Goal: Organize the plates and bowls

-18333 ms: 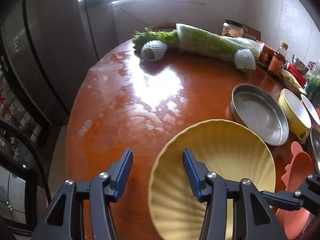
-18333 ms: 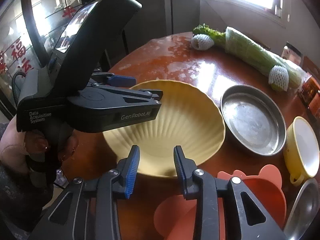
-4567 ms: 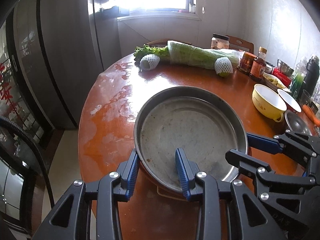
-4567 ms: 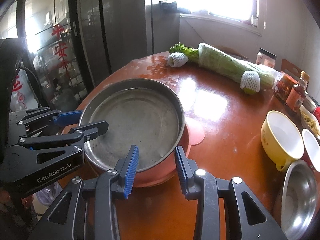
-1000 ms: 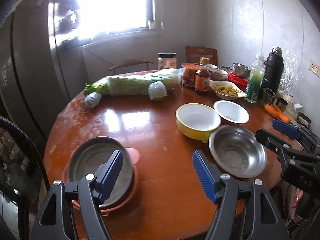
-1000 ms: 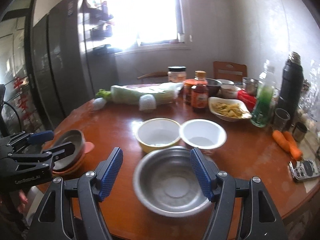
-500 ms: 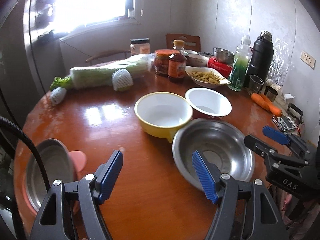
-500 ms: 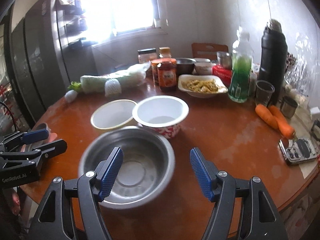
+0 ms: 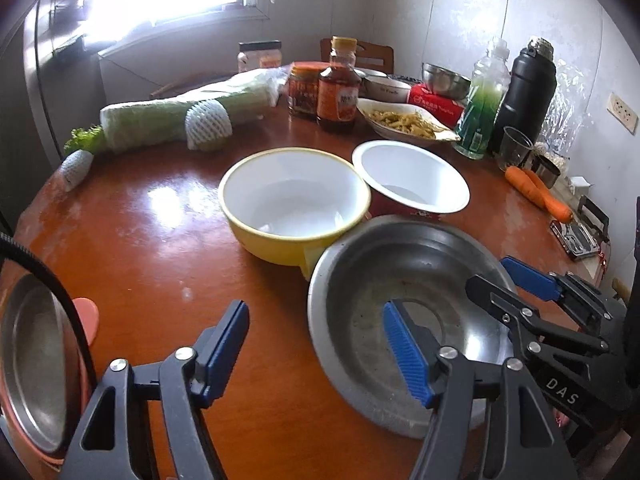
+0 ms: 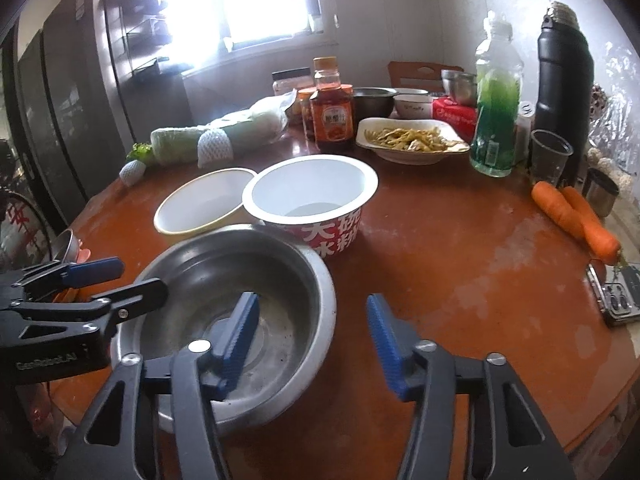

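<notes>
Plates look stacked at the worktop's (image 9: 152,248) left edge: round steel pan (image 9: 36,364) topmost. Three bowls remain. Both claws, left claw (image 9: 316,344) and right claw (image 10: 312,332), have just been closing, each straddling the dull steel bowl's (image 10: 256,280) rim at the near edge, gripping nothing yet.

"DAS" marks the right tongs (image 9: 520,292) (white lettering).

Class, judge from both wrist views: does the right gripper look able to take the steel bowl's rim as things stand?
Probably yes. The right gripper, whose jaws have just been closing, already straddles the near rim of the steel bowl, one finger inside, one outside, pads not yet pressing. The left gripper straddles the opposite side, not blocking.
</notes>
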Demonstrator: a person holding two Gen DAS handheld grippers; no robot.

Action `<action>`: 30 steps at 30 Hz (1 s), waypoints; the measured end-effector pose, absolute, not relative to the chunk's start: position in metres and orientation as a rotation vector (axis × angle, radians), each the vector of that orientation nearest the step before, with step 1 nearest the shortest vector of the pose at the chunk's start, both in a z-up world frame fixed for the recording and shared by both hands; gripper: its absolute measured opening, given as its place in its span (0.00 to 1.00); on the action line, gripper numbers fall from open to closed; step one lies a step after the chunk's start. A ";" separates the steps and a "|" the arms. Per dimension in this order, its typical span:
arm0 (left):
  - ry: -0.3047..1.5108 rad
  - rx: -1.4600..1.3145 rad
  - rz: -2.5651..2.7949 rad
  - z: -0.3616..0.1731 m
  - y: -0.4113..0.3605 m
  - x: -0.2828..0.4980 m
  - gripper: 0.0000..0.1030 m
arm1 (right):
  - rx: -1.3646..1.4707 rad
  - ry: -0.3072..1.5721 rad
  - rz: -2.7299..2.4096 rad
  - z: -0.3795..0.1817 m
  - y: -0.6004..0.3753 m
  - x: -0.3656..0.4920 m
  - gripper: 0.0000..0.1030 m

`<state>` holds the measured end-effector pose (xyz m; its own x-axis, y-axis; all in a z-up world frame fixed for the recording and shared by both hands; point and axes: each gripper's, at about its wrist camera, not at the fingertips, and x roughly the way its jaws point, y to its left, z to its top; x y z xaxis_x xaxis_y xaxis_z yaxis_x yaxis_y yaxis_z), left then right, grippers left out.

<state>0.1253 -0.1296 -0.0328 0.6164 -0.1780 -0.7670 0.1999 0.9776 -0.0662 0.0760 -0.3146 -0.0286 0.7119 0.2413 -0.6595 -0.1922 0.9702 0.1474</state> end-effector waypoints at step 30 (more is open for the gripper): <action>0.905 -0.035 -0.238 -0.028 -0.104 0.106 0.30 | 0.038 0.741 0.322 -0.018 -0.280 0.059 0.37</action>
